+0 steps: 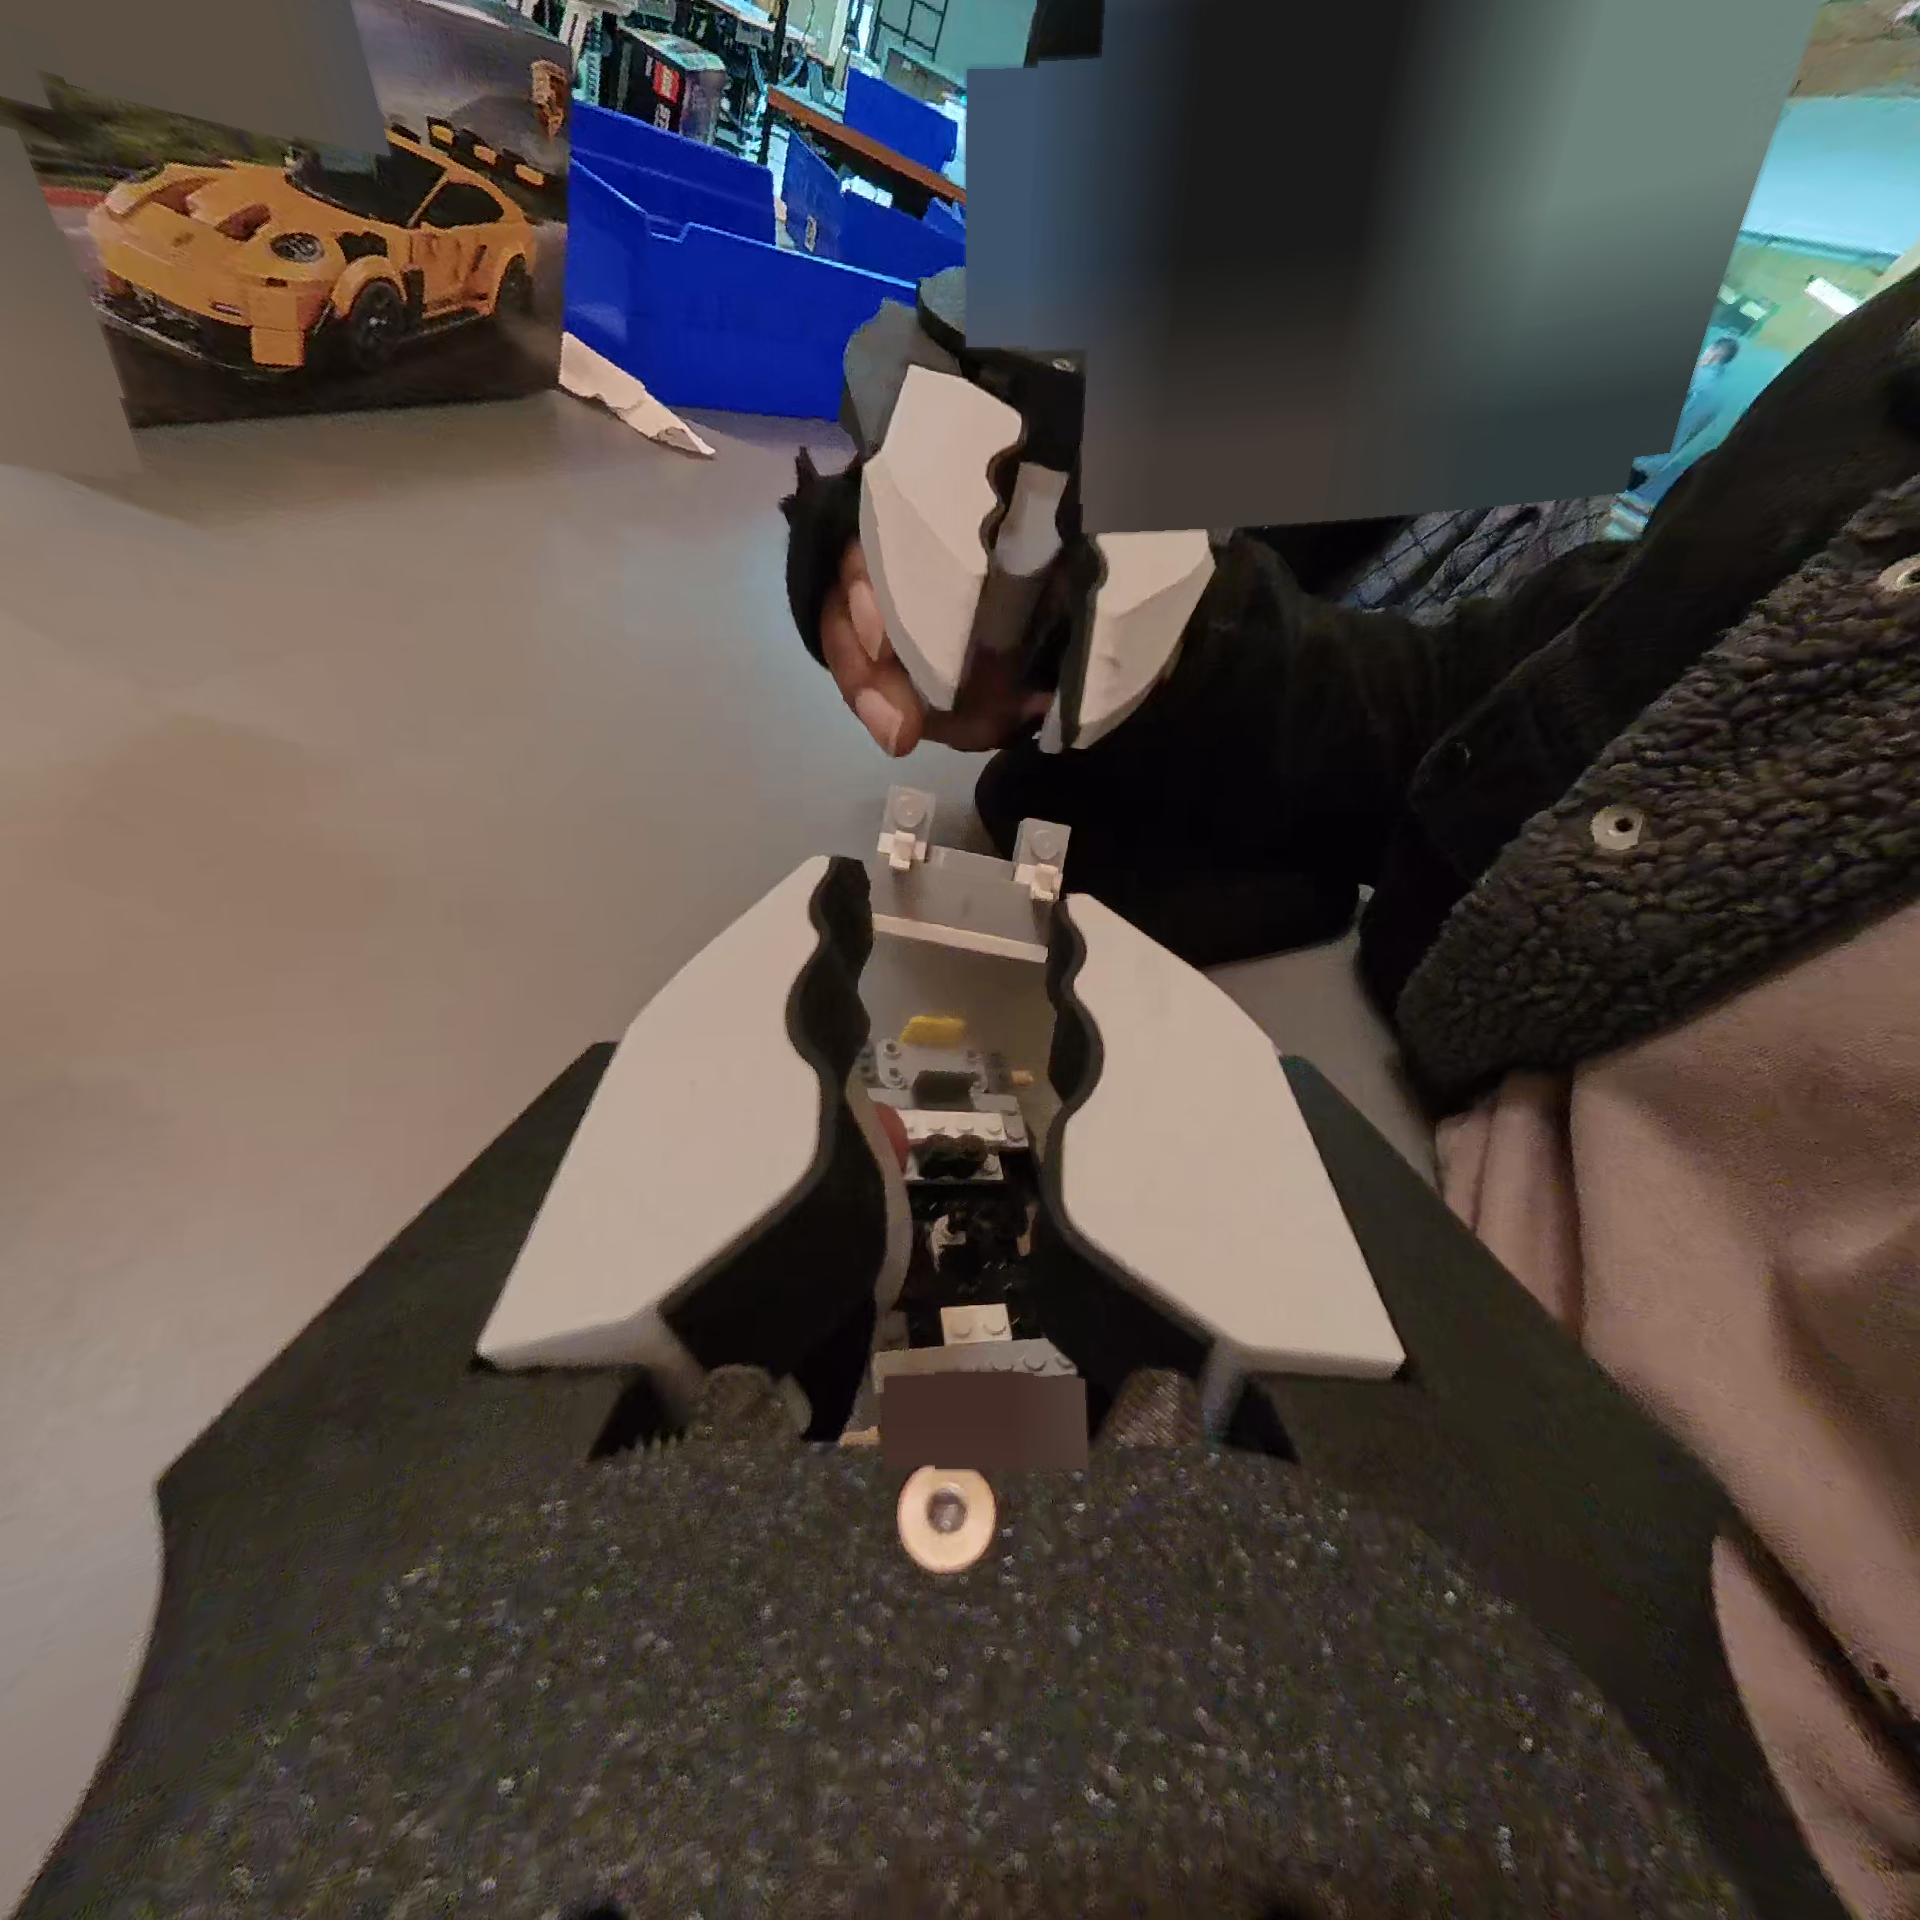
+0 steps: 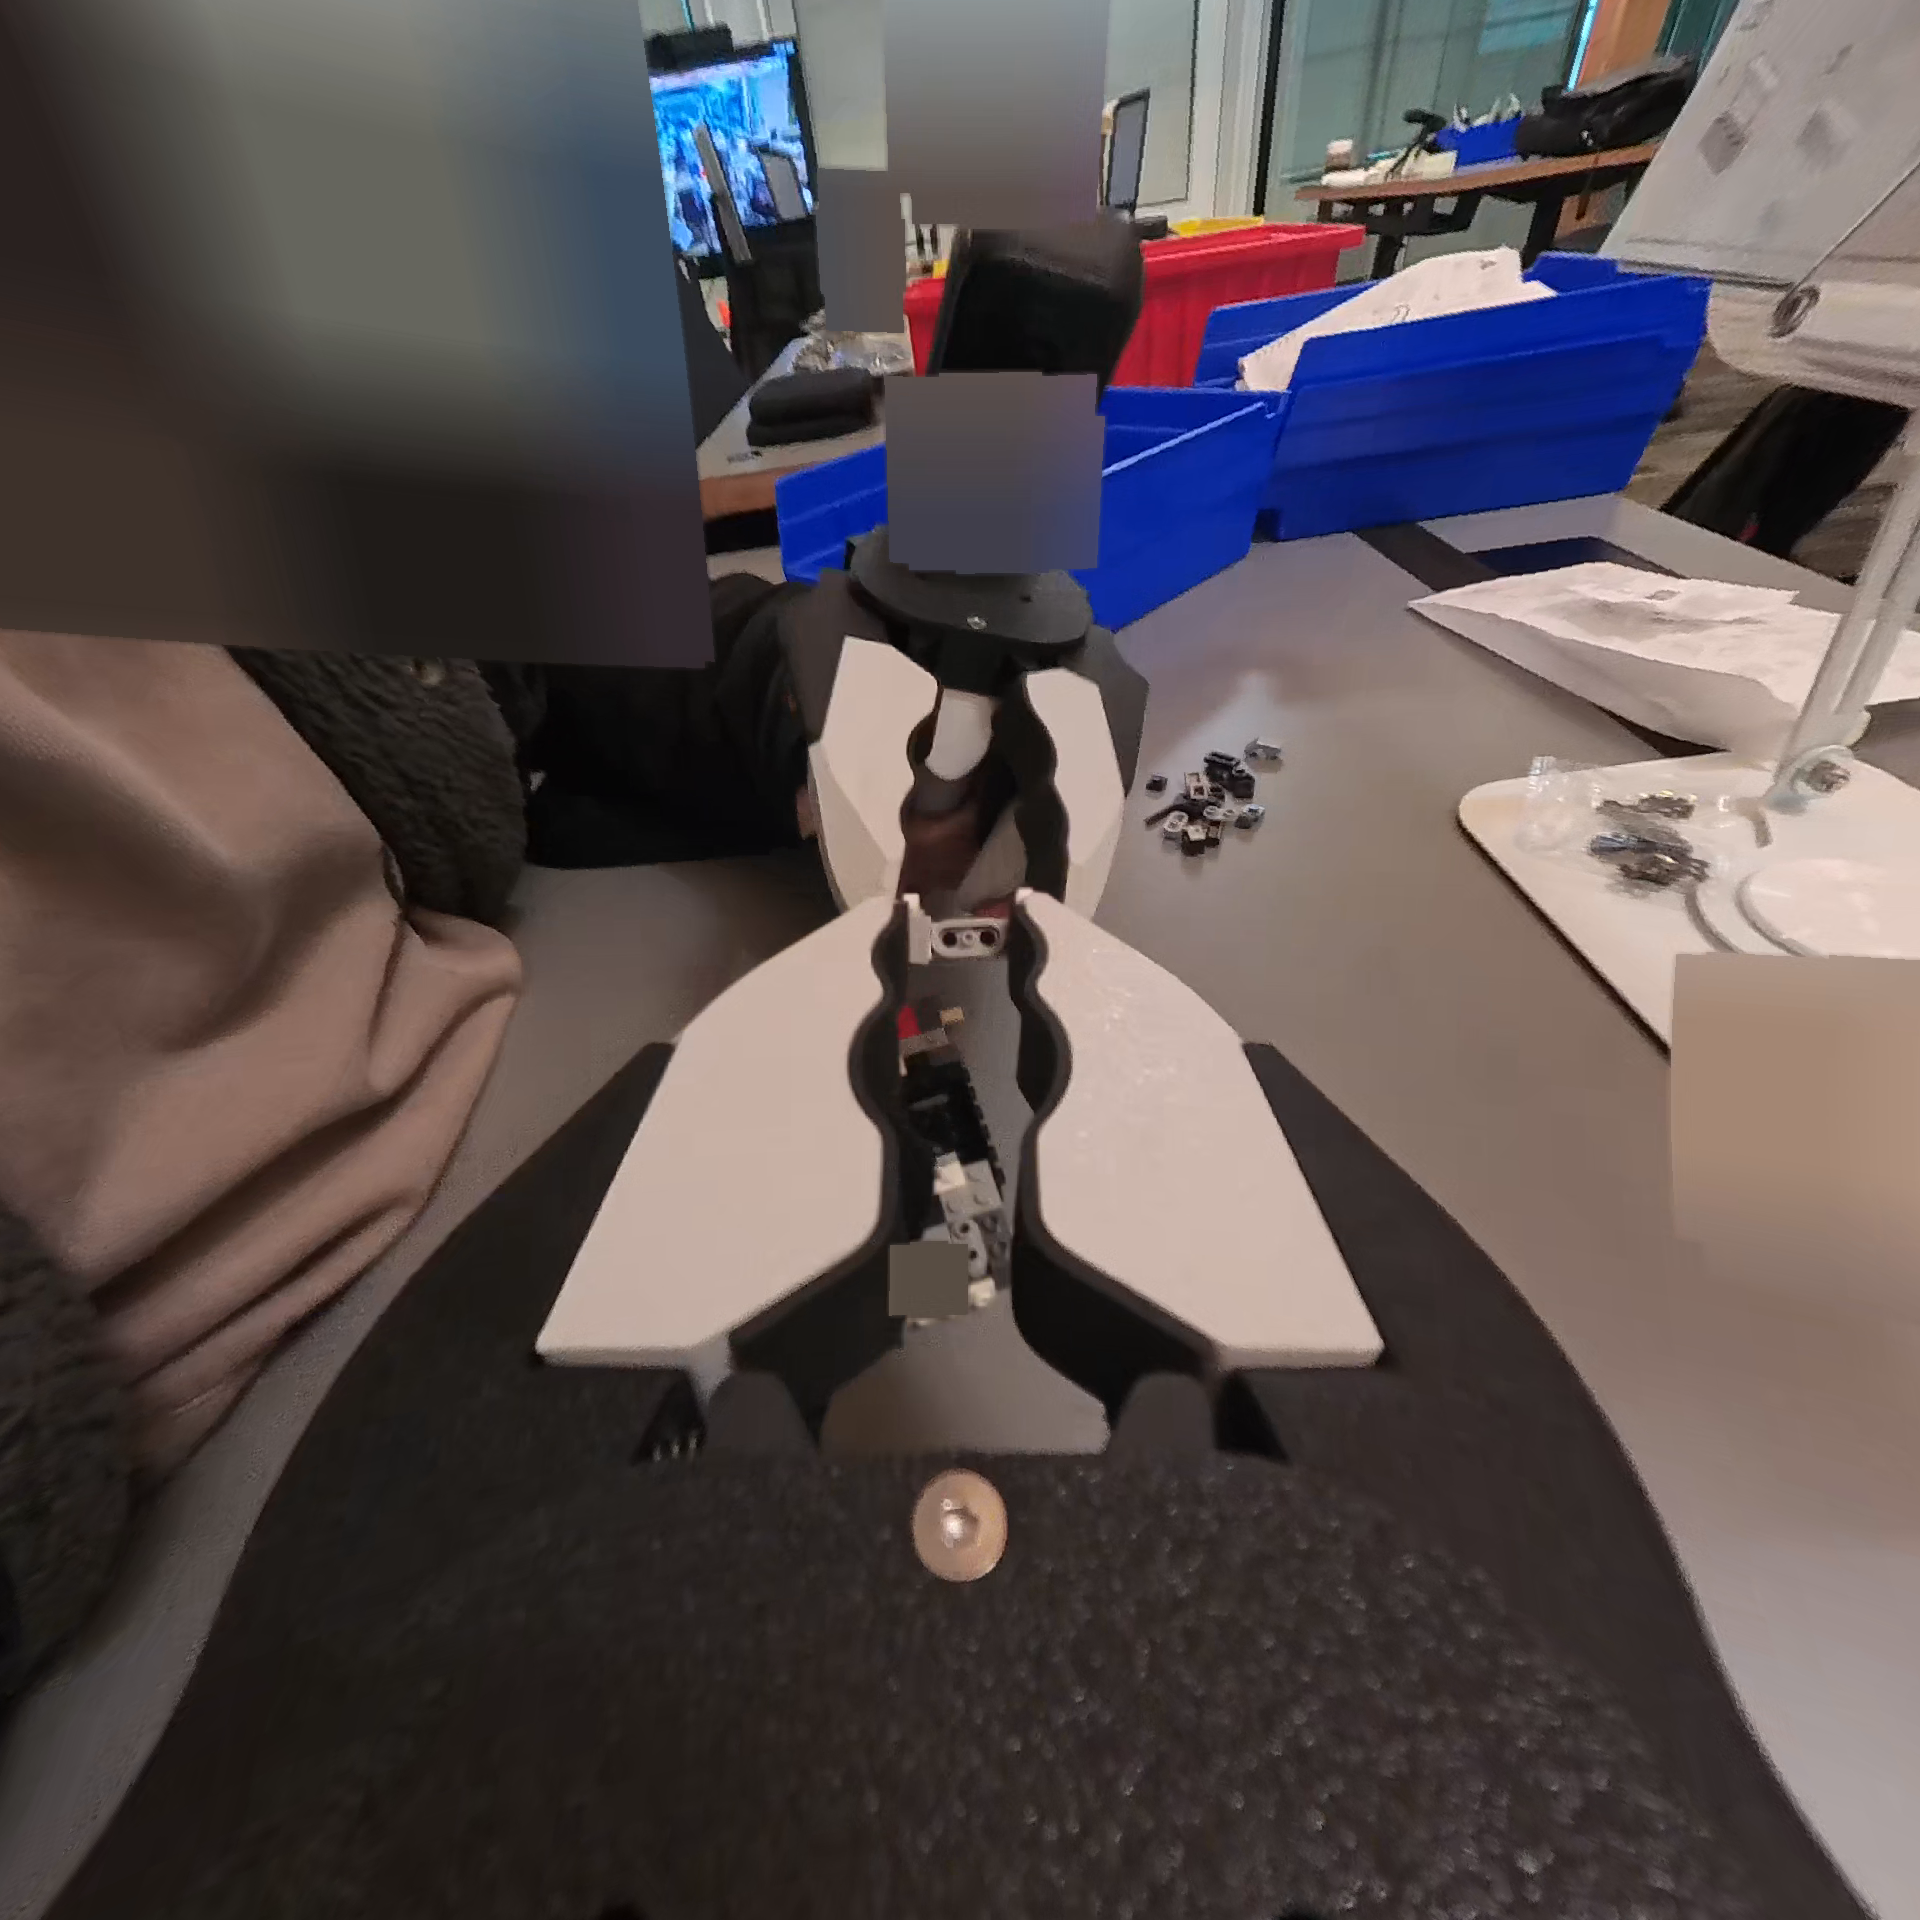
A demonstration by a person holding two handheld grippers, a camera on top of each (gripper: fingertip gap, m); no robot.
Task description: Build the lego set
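My left gripper [image 1: 951, 883] is shut across the width of a grey lego car chassis [image 1: 956, 997]. The chassis carries a yellow piece, black parts and two small clip plates [image 1: 904, 826] at its far end. My right gripper [image 2: 956, 909] is closed on a narrow lego assembly [image 2: 961, 1174] of black, grey and red bricks, seen on edge. I cannot tell whether this is the same model. The two grippers face each other almost tip to tip: the right gripper also shows in the left wrist view [image 1: 1003, 722], and the left gripper in the right wrist view [image 2: 961, 873].
The set's box with a yellow car picture [image 1: 312, 239] stands far left. Blue bins [image 2: 1403, 416] and a red bin [image 2: 1226, 281] line the back. Loose dark bricks [image 2: 1210, 800], a white tray [image 2: 1507, 831] with bagged pieces and paper sheets [image 2: 1621, 634] lie right. A person's jacket [image 1: 1662, 831] is close. Less than 4 cm separates the two grippers' tips.
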